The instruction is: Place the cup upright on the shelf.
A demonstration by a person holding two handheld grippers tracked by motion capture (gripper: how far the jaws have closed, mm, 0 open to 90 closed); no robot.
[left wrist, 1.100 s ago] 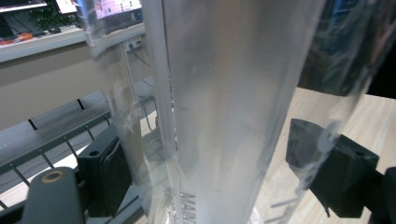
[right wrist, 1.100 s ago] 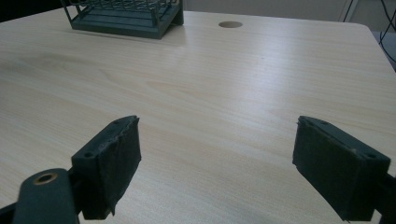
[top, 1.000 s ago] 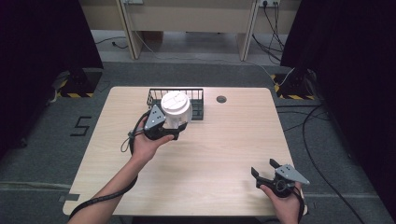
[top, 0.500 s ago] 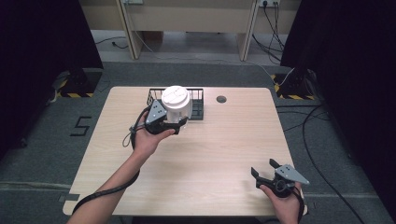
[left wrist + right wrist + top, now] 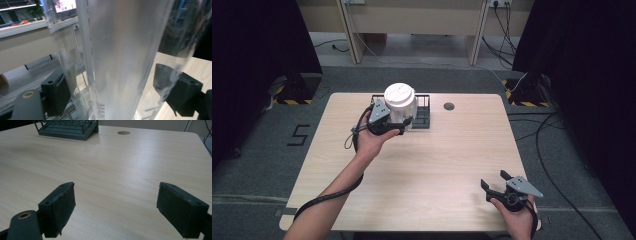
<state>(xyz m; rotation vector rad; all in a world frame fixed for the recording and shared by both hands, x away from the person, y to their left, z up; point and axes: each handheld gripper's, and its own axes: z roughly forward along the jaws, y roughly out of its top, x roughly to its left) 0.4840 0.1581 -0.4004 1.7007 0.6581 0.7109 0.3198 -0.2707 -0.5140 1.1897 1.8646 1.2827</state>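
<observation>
A clear plastic jar point(image 5: 400, 106) with a white lid is held upright by my left gripper point(image 5: 398, 124), whose jaws are shut on its lower wall. It hangs over the left half of a black wire basket point(image 5: 424, 114) at the table's far edge. In the left gripper view the jar's wall point(image 5: 120, 50) stands between the two black pads point(image 5: 58, 96), with faint printed lettering low on it. My right gripper point(image 5: 497, 186) is open near the front right corner, low over bare wood. Nothing lies between its jaws point(image 5: 121, 207).
The basket point(image 5: 67, 130) sits at the far end of the light wooden table point(image 5: 447, 160), with a round cable hole point(image 5: 449, 106) to its right. Dark floor with cables surrounds the table. A wooden desk stands beyond the far edge.
The left gripper has carried the jar farther from the person, over the basket, and it looks higher. The right gripper has stayed put.
</observation>
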